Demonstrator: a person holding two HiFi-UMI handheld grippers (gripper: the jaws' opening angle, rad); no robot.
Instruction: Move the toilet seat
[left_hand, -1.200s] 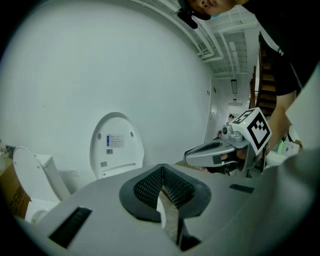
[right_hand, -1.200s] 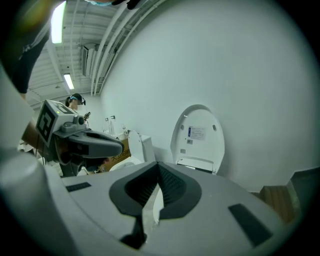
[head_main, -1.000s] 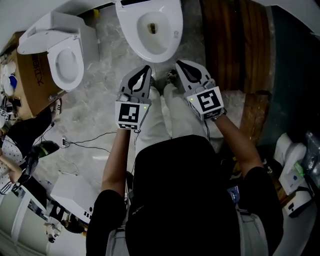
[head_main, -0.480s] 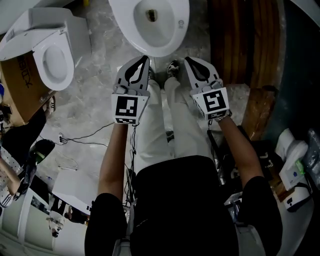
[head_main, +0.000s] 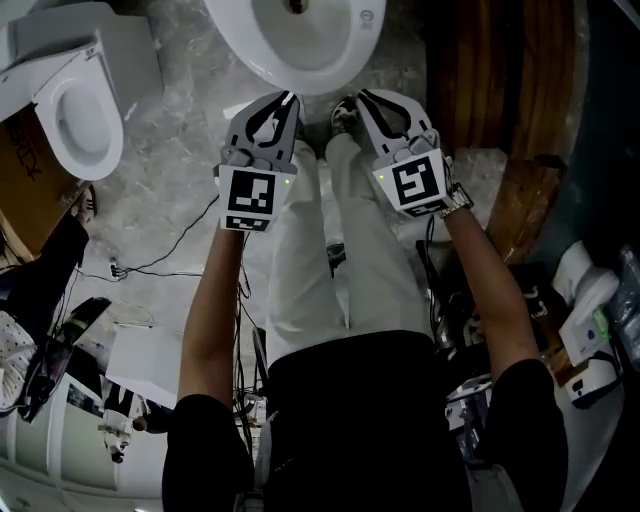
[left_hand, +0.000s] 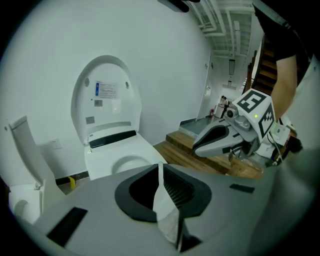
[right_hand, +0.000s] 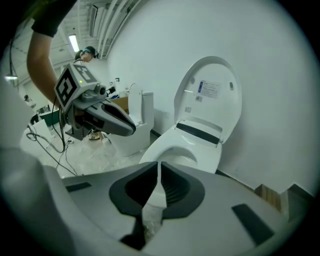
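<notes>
Both hands have dropped, and the head view now crops the toilet (head_main: 300, 45) hard against twelve o'clock. The left gripper (head_main: 284, 102) and right gripper (head_main: 366, 100) have closed in on its front rim. They hover just short of it, side by side, not touching. Both sets of jaws are pressed together with nothing between them. The toilet seat (left_hand: 145, 150) appears to lie flat on the bowl, with the lid (left_hand: 106, 95) upright behind it. This looks like the approach: the jaws will need to open before any grab.
</notes>
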